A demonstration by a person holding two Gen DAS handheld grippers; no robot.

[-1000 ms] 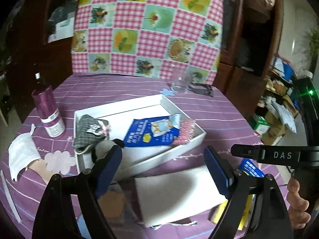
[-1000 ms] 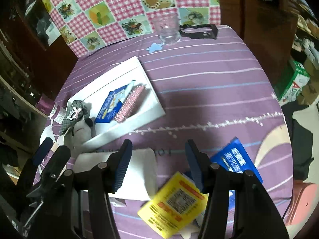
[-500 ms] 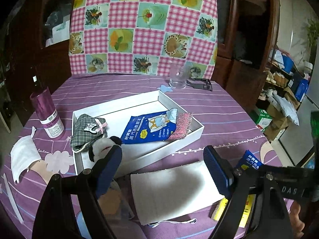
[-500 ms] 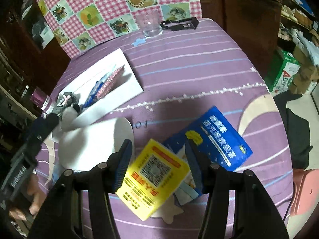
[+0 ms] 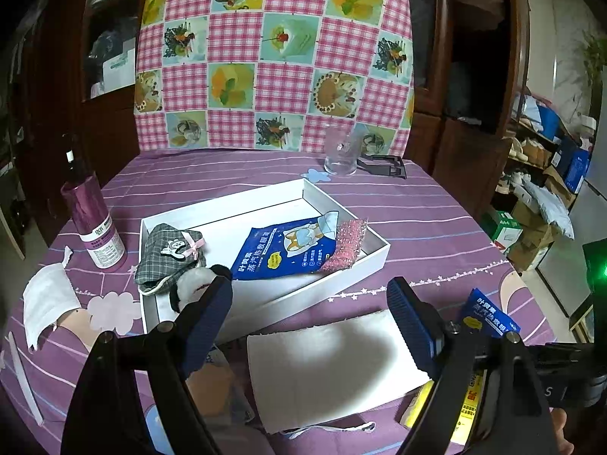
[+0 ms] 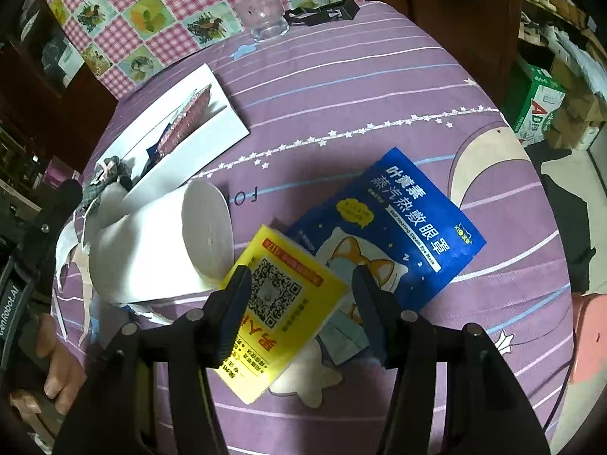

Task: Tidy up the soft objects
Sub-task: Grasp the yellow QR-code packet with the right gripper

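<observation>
right gripper (image 6: pixel 301 303) angled down over yellow packet (image 6: pixel 279 324), jaws spread

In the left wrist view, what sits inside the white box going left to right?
Grey plaid pouch → blue eye-mask packet → pink glittery pouch, all within the white box.

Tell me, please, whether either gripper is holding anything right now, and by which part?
Nothing is held. The left gripper hovers open above the white paper roll; the right gripper is open around the yellow QR-code packet, not clamped.
</observation>
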